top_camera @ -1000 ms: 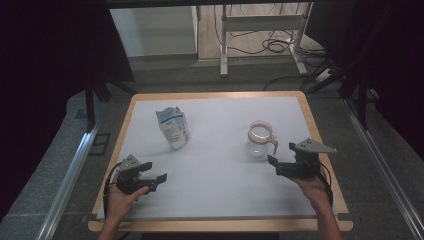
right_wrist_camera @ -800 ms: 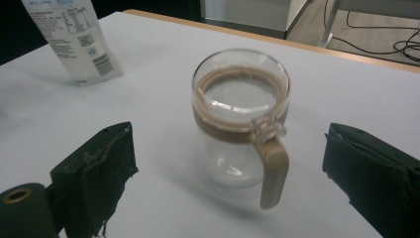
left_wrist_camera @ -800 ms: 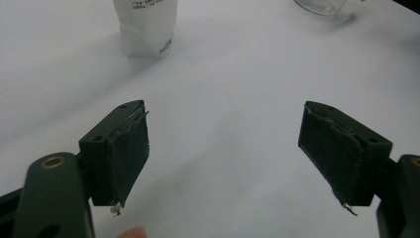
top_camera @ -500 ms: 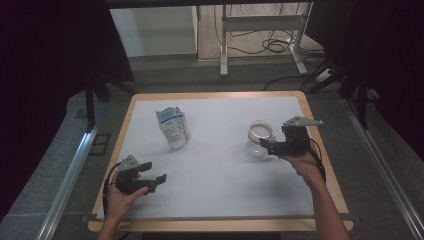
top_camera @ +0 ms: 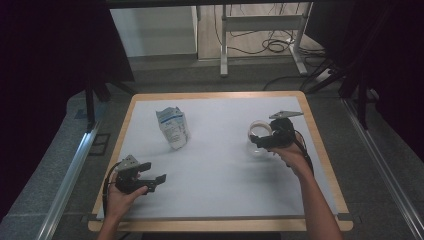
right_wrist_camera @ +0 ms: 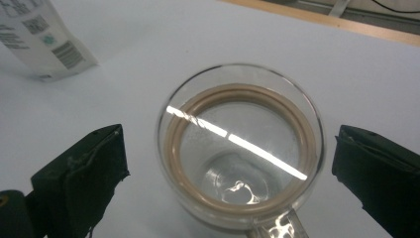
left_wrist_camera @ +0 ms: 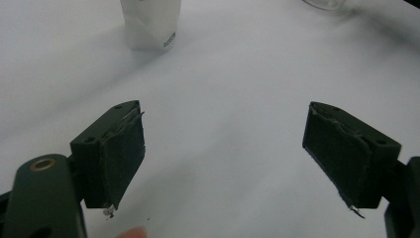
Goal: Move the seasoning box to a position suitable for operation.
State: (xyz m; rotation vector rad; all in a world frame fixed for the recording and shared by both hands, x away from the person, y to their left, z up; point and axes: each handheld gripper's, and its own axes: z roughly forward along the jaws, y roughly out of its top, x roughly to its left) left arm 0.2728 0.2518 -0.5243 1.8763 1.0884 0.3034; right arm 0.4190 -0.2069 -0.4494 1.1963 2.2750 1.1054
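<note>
A clear glass jar (top_camera: 259,135) with a tan seal ring stands upright at the table's right. My right gripper (top_camera: 262,141) is open just over it; in the right gripper view the jar (right_wrist_camera: 241,144) sits between the two jaws of the gripper (right_wrist_camera: 229,148), and neither pad touches the glass. A white and blue carton (top_camera: 172,127) stands left of centre, also seen as the carton (right_wrist_camera: 44,39) at upper left. My left gripper (top_camera: 152,179) rests low at the near left, open and holding nothing (left_wrist_camera: 223,139); the carton (left_wrist_camera: 148,22) lies far ahead of it.
The table (top_camera: 215,95) has a white top and a wooden rim. Dark curtains hang on both sides. Behind the far edge are a metal frame and floor cables (top_camera: 270,45). A metal rail (top_camera: 70,170) runs along the left.
My right gripper has moved forward and leftward from the near right edge up to the jar, and its jaws now straddle it. The left gripper has stayed put.
</note>
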